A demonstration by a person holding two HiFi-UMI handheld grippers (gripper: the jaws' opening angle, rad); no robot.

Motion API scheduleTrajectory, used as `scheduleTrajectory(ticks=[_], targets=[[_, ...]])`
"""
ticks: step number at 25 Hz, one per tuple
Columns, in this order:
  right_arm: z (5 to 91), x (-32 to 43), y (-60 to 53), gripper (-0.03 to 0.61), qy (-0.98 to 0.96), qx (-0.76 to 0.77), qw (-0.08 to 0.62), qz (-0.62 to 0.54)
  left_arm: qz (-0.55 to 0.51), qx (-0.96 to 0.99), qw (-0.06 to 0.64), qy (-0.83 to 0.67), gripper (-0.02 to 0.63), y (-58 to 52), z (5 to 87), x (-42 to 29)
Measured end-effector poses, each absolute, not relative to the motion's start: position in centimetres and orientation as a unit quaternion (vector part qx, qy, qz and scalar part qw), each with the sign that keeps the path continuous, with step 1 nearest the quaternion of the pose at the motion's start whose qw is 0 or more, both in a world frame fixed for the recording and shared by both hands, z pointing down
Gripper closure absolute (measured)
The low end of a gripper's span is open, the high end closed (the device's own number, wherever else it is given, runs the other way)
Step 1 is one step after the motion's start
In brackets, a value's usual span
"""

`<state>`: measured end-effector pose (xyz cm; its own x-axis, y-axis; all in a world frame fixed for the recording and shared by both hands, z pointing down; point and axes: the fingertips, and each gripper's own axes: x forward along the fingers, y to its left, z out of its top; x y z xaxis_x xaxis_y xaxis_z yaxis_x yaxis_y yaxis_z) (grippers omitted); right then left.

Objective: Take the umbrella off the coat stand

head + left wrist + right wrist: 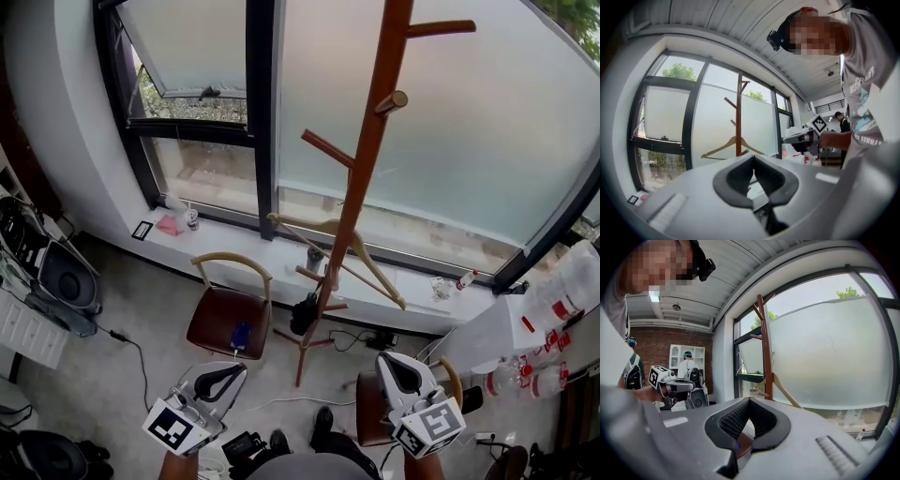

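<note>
While my left fingers (733, 180) and right fingers (731, 420) are squeezed together on nothing, well apart from the coat stand (361, 187), the black umbrella (303, 315) hangs there, not taken yet.

The coat stand (361, 178) is smooth reddish-brown wood with a soft sheen, and the hanger (337, 246) on it is paler wood. Behind it the window panes (469, 122) are frosted, matt glass, while the chair (228, 319) has a pale bentwood back and a glossy brown seat. The left claw (217, 382) and right claw (401, 372) have matt grey plastic shells with black ribbed pads.
</note>
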<state>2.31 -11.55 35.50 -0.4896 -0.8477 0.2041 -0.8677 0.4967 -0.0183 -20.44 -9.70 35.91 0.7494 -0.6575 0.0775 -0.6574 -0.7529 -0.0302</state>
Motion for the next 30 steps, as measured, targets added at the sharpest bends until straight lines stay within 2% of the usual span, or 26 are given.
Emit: scheduleTrajectory(ticks=[4, 9, 18, 30], targets=[[35.7, 2.5, -13.6, 0.577, -0.871, 0.481, 0.083, 0.061, -0.053, -0.926, -0.012, 0.373, 0.611, -10.6, 36.5, -20.2], [36.3, 2.9, -16.5, 0.577, -0.88, 0.462, 0.084, 0.068, -0.041, -0.919, 0.013, 0.392, 0.611, -13.3, 34.7, -19.2], [37.0, 4.5, -20.9, 0.577, -0.898, 0.425, 0.081, 0.076, -0.073, -0.907, -0.025, 0.414, 0.611, -16.2, 37.2, -16.6], [38.7, 7.3, -24.5, 0.577, -0.912, 0.393, 0.085, 0.082, -0.088, -0.901, -0.03, 0.423, 0.598, -21.1, 39.8, -11.9]])
